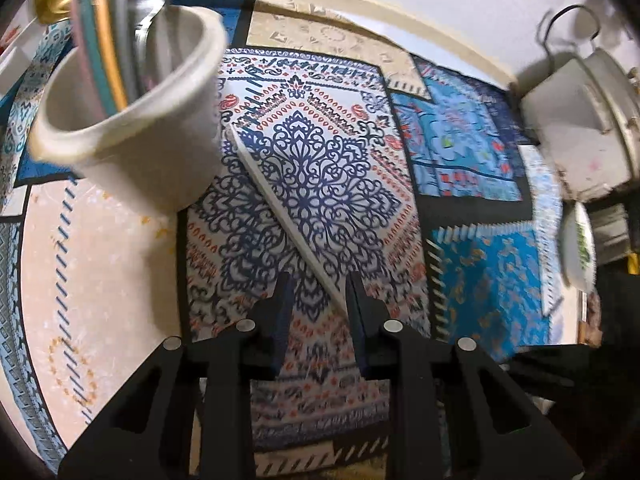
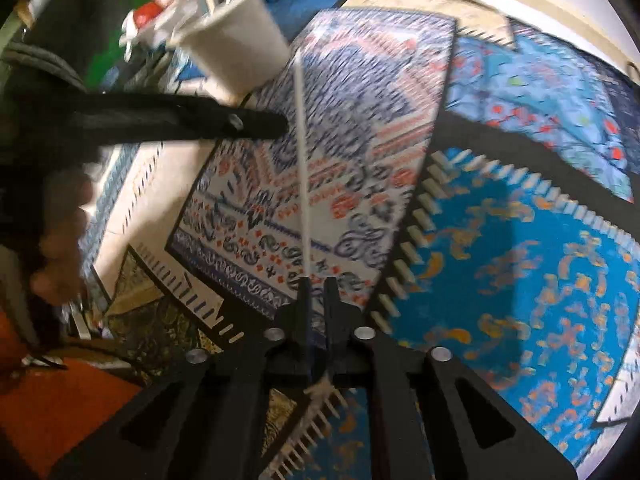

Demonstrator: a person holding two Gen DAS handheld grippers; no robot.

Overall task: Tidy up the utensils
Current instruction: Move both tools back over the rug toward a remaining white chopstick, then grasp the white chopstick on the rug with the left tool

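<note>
Bright indoor light, strong fisheye bending at dark edges; right wrist view heavily motion-blurred.

Right wrist view smeared by motion blur: tablecloth (image 2: 340,128) pattern unreadable, clutter (image 2: 148,12) upper left unidentifiable. White stick (image 2: 302,152) lower end hidden between the right gripper (image 2: 316,280) fingers. Left wrist view: cup (image 1: 132,120) holds items cut off by top edge; pot (image 1: 580,120) at right blurred, clipped.

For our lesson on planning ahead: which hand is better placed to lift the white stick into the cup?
Probably left. The left gripper has its open fingers straddling the white stick, and the cup is close by. The right gripper sits at the stick's far end.
</note>
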